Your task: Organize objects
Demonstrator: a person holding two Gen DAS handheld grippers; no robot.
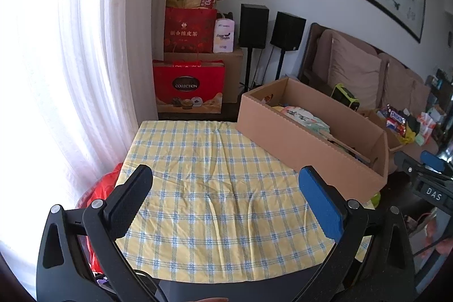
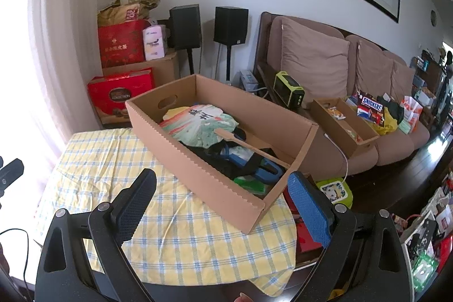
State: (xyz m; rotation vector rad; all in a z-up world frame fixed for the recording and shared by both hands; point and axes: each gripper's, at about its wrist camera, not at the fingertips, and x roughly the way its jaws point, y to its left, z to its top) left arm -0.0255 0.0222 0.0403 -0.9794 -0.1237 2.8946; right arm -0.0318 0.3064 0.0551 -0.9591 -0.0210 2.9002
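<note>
Cardboard box (image 2: pixel 198 169) mid-frame packed with fan (image 2: pixel 198 123) and oddments, checked cloth (image 1: pixel 215 188) bare, left gripper (image 1: pixel 226 188) and right gripper (image 2: pixel 220 188) wide, empty: sorting either finished or pending.

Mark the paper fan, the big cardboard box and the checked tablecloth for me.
paper fan (image 2: pixel 198 123), right wrist view, on its painted face.
big cardboard box (image 2: pixel 198 174), right wrist view, on its near outer wall.
checked tablecloth (image 1: pixel 215 188), left wrist view, on the bare cloth between the fingers.
</note>
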